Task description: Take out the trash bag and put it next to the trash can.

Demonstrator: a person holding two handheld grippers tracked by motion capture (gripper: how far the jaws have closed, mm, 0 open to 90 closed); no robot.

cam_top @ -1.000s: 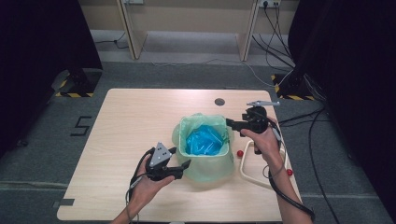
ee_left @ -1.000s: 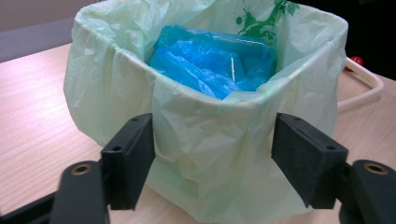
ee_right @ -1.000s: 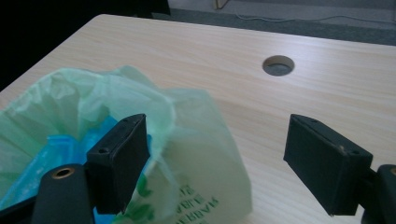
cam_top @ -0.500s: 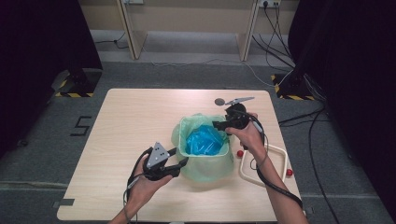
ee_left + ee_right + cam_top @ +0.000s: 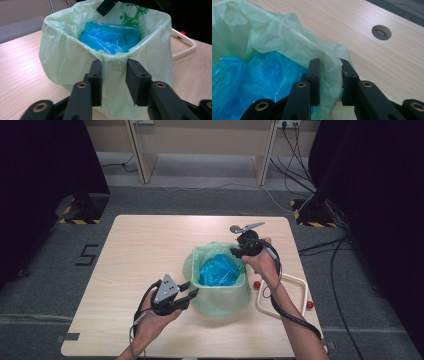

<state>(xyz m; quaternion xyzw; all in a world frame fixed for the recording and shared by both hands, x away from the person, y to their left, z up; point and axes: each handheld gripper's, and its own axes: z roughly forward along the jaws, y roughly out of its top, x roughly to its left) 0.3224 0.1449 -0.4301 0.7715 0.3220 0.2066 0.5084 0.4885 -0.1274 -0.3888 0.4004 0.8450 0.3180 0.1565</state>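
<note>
Two grippers, one in each of my hands, work opposite edges of a pale green bag [image 5: 220, 295] that lines a small bin near the middle of the wooden table [image 5: 135, 250].

My left gripper [image 5: 189, 293] comes at the bin's near side. In the left gripper view its jaws have just been closing and now bracket a gathered pleat of the green film at the rim [image 5: 112, 58], the plastic running down between them. A gap remains between the two pads, and I cannot tell whether they press on the film or merely stand either side of it.

My right gripper [image 5: 235, 251] is at the far right corner of the bin. Its jaws have also just been closing, and in the right gripper view they pinch a bunched fold of the same green bag [image 5: 329, 75] that fills the space between the pads.

Inside the liner sits a crumpled blue plastic bag [image 5: 217, 270], filling most of the opening, with the green rim draped over the bin's edge all round.

Off to my right, a cream-coloured frame [image 5: 295, 282] lies flat on the table beside the bin, with two small red knobs [image 5: 257, 284] at its edge. A round hole [image 5: 381, 32] in the tabletop sits just beyond my right gripper.
</note>
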